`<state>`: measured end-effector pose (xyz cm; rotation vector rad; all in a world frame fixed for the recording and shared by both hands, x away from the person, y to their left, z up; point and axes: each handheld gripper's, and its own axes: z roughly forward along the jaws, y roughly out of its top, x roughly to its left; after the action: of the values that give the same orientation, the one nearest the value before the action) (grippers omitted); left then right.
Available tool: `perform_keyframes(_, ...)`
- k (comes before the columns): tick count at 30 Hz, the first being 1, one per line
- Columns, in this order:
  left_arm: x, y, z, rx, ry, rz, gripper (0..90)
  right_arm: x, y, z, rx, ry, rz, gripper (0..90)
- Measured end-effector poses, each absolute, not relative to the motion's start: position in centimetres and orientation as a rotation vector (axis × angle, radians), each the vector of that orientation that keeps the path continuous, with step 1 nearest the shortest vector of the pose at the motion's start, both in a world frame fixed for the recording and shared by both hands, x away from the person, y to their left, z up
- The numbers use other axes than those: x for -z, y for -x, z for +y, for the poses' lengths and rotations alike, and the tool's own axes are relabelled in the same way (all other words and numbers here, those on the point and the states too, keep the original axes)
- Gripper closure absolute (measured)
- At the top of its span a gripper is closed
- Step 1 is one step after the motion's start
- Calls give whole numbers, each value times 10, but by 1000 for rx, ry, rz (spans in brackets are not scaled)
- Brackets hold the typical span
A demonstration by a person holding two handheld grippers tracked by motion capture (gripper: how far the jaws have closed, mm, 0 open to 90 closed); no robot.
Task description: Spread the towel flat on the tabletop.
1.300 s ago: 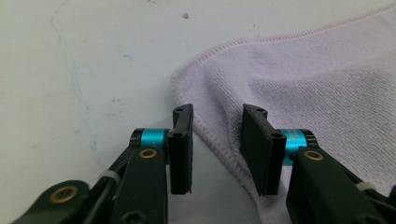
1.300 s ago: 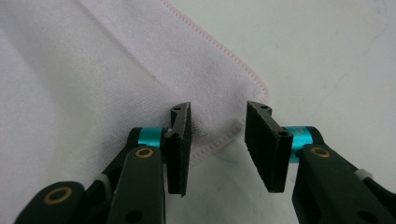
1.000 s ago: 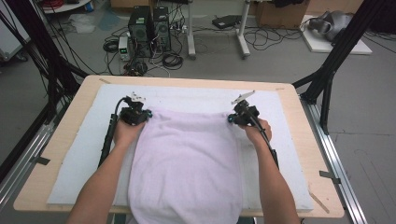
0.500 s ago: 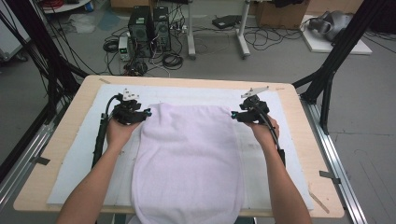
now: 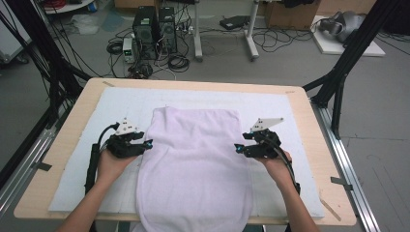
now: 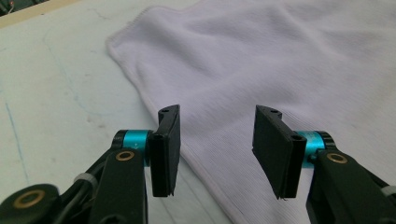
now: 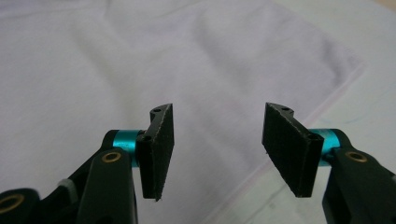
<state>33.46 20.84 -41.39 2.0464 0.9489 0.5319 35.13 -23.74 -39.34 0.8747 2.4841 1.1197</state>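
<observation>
At the near edge of the table point(image 5: 309, 104) the towel point(image 5: 196, 164) hangs over toward the person, its pale lilac body running away up the white mat point(image 5: 300, 116) to a rounded far end. Since a second ago the cloth has been drawn flatter and longer across the mat, and both hands have come back from its far corners to its middle.

The left hand-held gripper point(image 5: 147, 144) sits just beside the towel's left edge, released: its jaws have just been opening, and in the left gripper view they stand apart over the hem with nothing pinched between them point(image 6: 217, 140). The right hand-held gripper point(image 5: 238, 147) mirrors it at the right edge, also released, jaws just opened and only slack cloth lying beneath them point(image 7: 217, 140).

That reads as a let-go after spreading the far end; the likely next step is a fresh pinch on the side hems, perhaps to fold.

Beyond the table's far edge, computer towers point(image 5: 154, 24) and cables lie on the floor.
</observation>
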Motion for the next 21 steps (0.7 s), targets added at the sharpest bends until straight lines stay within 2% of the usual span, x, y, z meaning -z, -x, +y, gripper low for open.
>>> perform_keyframes(9,435,-293,209,-428,-2128,943,519,412,-304,-234,-1112,-774,2552,425)
perform_keyframes(11,439,-288,209,-426,-2155,920,594,418,-299,-231,-1094,-762,2576,432)
perform_keyframes(12,442,-286,210,-438,-2165,899,688,422,-298,-230,-1082,-751,2589,434)
perform_keyframes(15,443,-283,215,-441,-2154,880,796,431,-295,-227,-1051,-747,2613,433)
perform_keyframes(17,444,-282,218,-439,-2140,879,828,436,-294,-227,-1031,-754,2625,432)
perform_keyframes(21,444,-280,224,-455,-2138,892,810,441,-292,-233,-1052,-782,2619,431)
